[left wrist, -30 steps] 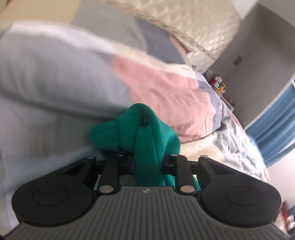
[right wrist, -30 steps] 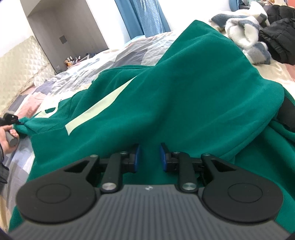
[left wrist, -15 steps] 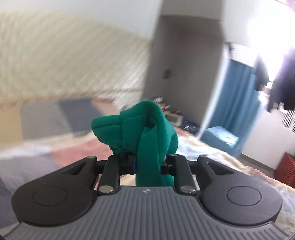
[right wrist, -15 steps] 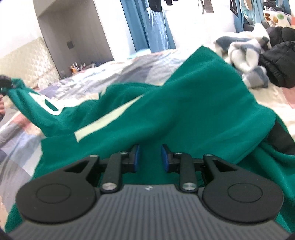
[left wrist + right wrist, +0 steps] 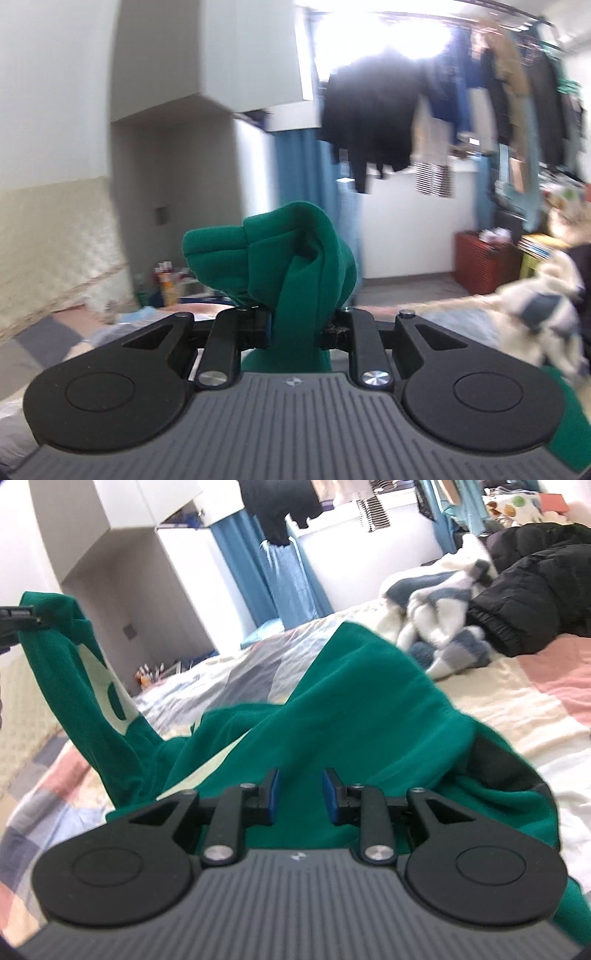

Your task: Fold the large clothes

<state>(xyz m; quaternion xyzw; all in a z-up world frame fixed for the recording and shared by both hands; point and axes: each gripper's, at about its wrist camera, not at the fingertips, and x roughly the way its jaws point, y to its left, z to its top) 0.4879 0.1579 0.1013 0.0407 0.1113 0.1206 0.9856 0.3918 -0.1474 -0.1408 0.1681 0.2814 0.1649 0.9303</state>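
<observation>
- A bunched wad of the large green fleece sweatshirt with cream markings [image 5: 295, 280] is clenched between the pads of the left gripper [image 5: 298, 328]; folds of cloth bulge up over the jaws, and the rest drops away below the gripper body.
- In the right wrist view, the right gripper [image 5: 300, 794] is held low over the garment with its blue pads [image 5: 274, 794] parted; green cloth is seen through the gap, but no pinch can be made out, so it is judged released.
- Just beyond those pads, the sweatshirt's body is heaped in a loose ridge on the pastel patchwork quilt of the bed [image 5: 524, 701], with a cream stripe showing on the near slope.
- To the left of that view, one end of the garment is drawn up off the bed in a taut band, its tip gripped by the left gripper at the frame edge.
- Farther back on the quilt, a white-and-grey fluffy blanket [image 5: 439, 598] and a black padded jacket [image 5: 535, 587] are lying well apart from the sweatshirt.
- Farthest off, dark clothes on a hanging rail [image 5: 373, 110] are seen against a bright window.
- The step in hand is judged to be a lift-and-spread: one end is raised so the garment can be straightened before any fold.
- Next, a second hold by the right gripper is called for, on a matching edge or corner, so the cloth can be tensioned between both grippers and laid flat.
</observation>
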